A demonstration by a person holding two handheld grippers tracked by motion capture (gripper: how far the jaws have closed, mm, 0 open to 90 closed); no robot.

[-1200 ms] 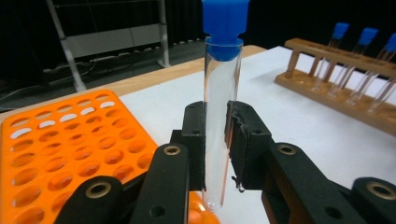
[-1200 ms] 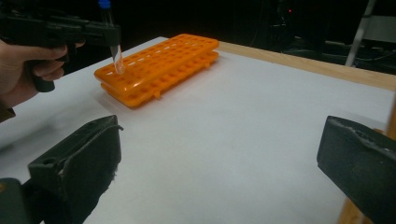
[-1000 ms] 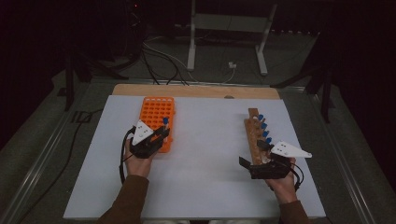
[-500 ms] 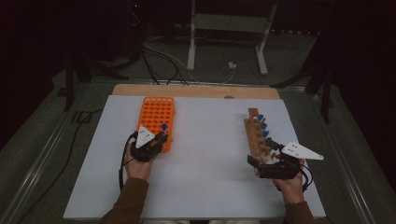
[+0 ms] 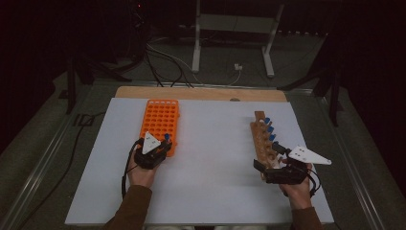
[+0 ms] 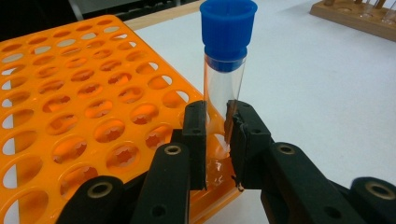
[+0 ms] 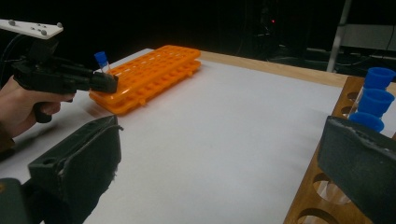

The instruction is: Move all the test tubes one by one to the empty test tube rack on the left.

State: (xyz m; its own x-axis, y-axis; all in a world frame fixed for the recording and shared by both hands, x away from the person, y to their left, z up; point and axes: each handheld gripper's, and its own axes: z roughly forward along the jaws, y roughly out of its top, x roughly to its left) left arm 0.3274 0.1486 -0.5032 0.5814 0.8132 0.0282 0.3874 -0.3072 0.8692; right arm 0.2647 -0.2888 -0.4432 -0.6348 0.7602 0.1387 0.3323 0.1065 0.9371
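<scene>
A white sheet covers the table point(image 5: 210, 191), with a strip of bare wood along its far edge; the room behind is dark, with cables on the floor and a pale metal stand.

The left hand-held gripper point(image 6: 215, 140) is clamped on a clear test tube point(image 6: 223, 88) with a blue cap, its pads pressing the glass low down on both sides. The tube stands upright, long axis vertical, cap at the top, its bottom end at the near right corner of the orange rack point(image 5: 159, 125), which lies flat on the left half of the table. Whether the tube's foot sits in a hole I cannot tell.

The right hand-held gripper point(image 7: 219, 172) is spread wide with nothing between its jaws. It sits at the near end of the wooden rack point(image 5: 262, 141) on the right half of the table, 1 jaw over the rack's wood. At least 3 blue-capped tubes point(image 7: 376, 100) stand upright in that rack, which runs away from the person.
</scene>
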